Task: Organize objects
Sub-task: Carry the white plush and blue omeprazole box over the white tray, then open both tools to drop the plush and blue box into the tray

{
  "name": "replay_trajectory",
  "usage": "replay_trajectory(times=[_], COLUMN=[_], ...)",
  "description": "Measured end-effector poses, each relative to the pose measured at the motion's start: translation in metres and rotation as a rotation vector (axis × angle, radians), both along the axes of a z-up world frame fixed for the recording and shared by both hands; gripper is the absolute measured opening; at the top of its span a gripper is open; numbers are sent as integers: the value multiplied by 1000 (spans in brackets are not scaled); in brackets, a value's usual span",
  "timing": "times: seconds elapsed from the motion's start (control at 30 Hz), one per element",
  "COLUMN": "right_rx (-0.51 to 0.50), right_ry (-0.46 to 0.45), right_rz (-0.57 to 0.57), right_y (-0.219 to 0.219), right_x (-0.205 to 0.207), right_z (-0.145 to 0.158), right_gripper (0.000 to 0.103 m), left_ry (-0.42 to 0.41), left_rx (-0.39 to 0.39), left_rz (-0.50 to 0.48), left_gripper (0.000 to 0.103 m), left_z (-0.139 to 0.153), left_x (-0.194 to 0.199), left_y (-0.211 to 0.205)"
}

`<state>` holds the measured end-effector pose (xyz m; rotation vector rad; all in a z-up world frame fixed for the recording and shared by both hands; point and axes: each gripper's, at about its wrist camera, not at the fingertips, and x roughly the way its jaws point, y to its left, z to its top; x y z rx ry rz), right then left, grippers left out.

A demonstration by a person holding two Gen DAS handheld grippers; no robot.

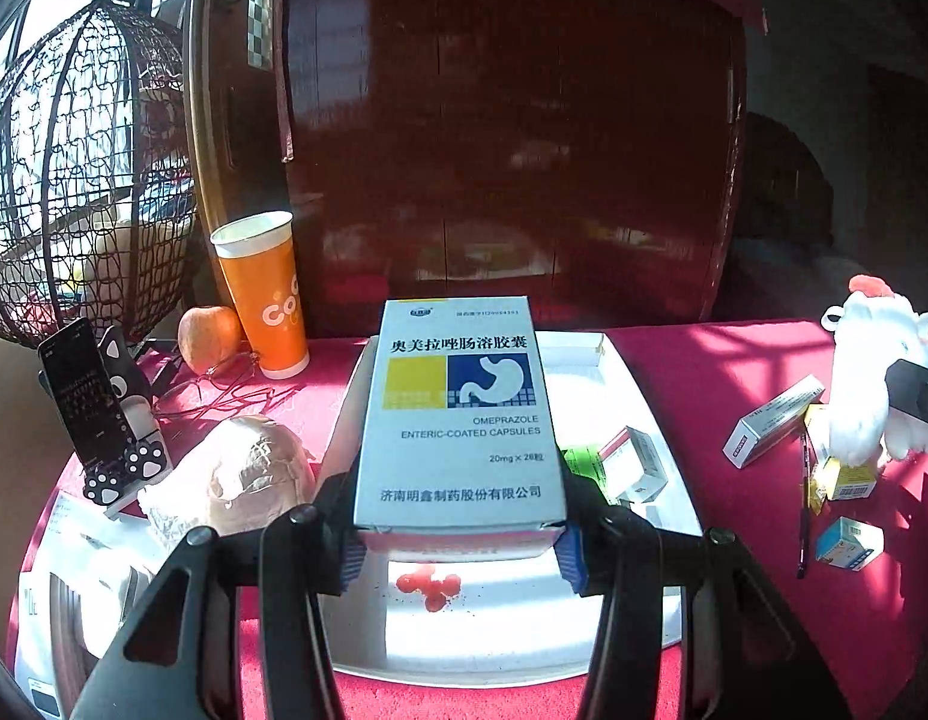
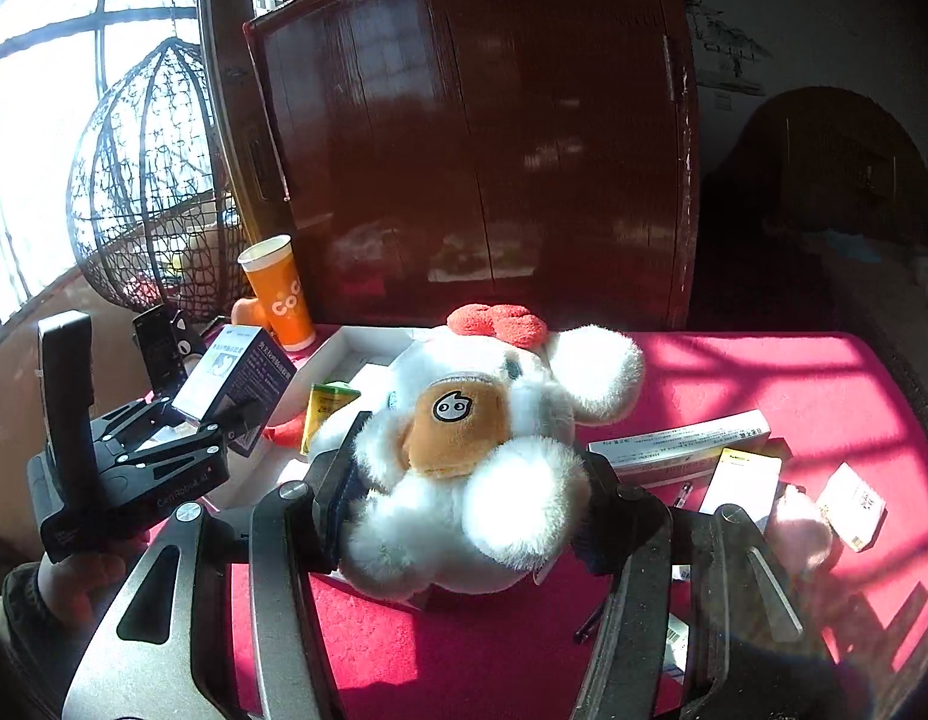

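Plush toy (image 2: 464,450), white, sits clamped in the right tool (image 2: 458,516) above the red table (image 2: 734,372), open cloth ahead and to its right. Left tool (image 1: 461,546) grips the omeprazole box (image 1: 458,414) over the white tray (image 1: 632,396), whose rims flank it; small cartons (image 1: 770,420) lie right.

Tray floor (image 1: 494,618) partly behind medicine box (image 1: 458,414); pen (image 2: 590,624) mostly under plush toy (image 2: 476,438).
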<state>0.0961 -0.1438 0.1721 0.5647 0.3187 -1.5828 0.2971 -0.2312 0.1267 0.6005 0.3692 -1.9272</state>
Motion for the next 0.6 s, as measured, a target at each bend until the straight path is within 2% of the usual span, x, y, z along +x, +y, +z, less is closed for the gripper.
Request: replay_trajectory(times=[0.17,0.4,0.6], right_rx=[31,73,171], right_ry=[18,68,79], right_rz=[41,78,57], right_y=[-28,-75,-129], right_x=[12,30,43], right_z=[-1,-2,-34], right_gripper=[55,55,55], left_ry=[5,-62,-96], left_rx=[25,22,128], left_rz=[32,22,36], left_gripper=[50,50,50], left_z=[7,22,-2], left_x=[12,-6,-25], left_y=[-36,-83,-121])
